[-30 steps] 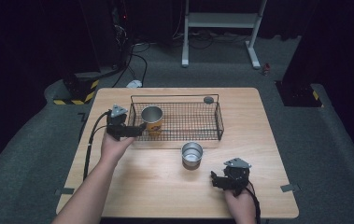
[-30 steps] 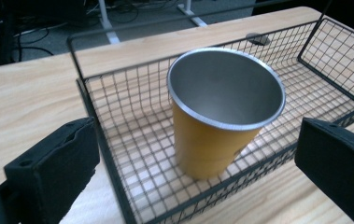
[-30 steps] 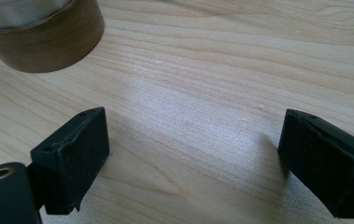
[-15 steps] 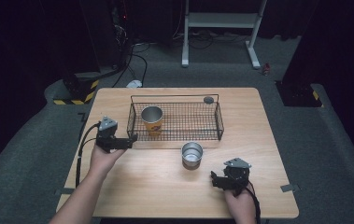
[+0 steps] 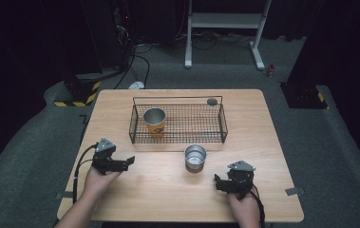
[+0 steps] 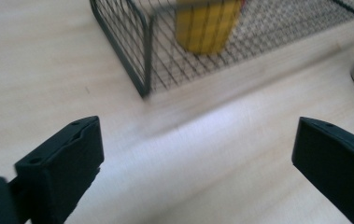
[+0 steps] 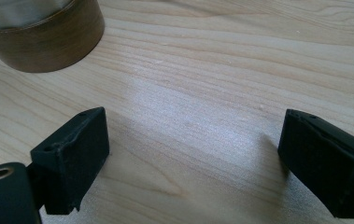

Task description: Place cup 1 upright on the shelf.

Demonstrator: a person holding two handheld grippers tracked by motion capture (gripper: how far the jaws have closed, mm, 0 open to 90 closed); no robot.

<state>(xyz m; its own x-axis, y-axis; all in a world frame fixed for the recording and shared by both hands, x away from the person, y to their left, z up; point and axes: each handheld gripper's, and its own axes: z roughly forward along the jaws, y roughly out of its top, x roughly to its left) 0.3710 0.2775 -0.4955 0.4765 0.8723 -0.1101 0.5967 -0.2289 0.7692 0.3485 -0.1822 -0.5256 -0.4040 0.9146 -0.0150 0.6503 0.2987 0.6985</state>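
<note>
Grippers: left gripper (image 6: 198, 154) wide, right gripper (image 7: 191, 154) wide; small disc (image 5: 212, 101) visible from high view

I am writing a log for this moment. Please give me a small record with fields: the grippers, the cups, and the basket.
left gripper: open, holds nothing, over the table's left part
right gripper: open, holds nothing, near the front edge
yellow cup: upright inside the wire basket, left end
wire basket: on the table, behind the metal cup
metal cup: upright on the table, outside the basket, nearer the right gripper
</note>
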